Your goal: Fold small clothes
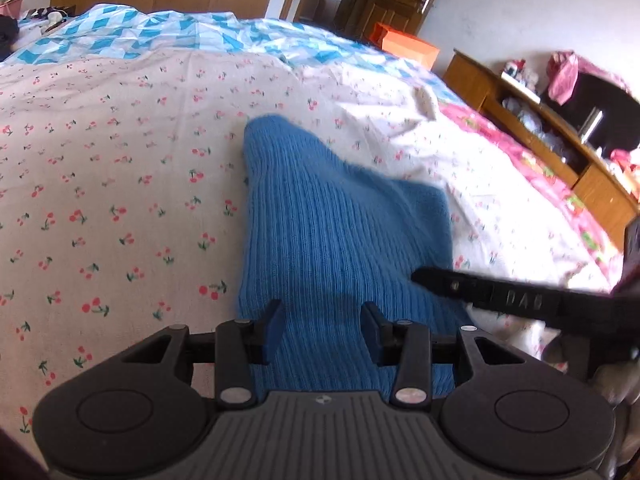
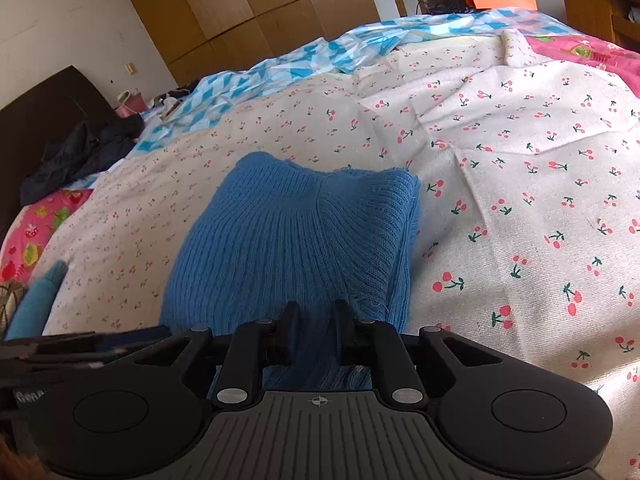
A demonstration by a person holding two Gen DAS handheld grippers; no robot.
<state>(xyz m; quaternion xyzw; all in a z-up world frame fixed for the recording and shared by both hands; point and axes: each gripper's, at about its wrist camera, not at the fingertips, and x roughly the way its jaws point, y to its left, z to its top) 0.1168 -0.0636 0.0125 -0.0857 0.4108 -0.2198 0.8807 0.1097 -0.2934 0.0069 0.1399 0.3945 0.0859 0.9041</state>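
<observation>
A blue ribbed knit garment (image 1: 328, 232) lies folded on the cherry-print bed sheet (image 1: 120, 160). My left gripper (image 1: 323, 332) hovers over its near edge, jaws apart, the knit lying flat between the blue pads without being pinched. In the right wrist view the same garment (image 2: 288, 232) shows a folded sleeve layer along its right side. My right gripper (image 2: 316, 332) has its fingers drawn close together with a ridge of the knit pinched between them at the near edge. The right gripper's finger (image 1: 480, 292) reaches in from the right in the left wrist view.
A blue-and-white checked cover (image 1: 160, 32) lies at the far side of the bed, with pink bedding (image 2: 580, 52) at the right. Dark clothes (image 2: 80, 152) are piled by the headboard. A wooden shelf unit (image 1: 540, 132), an orange box (image 1: 408, 46) and wardrobes (image 2: 260, 8) surround the bed.
</observation>
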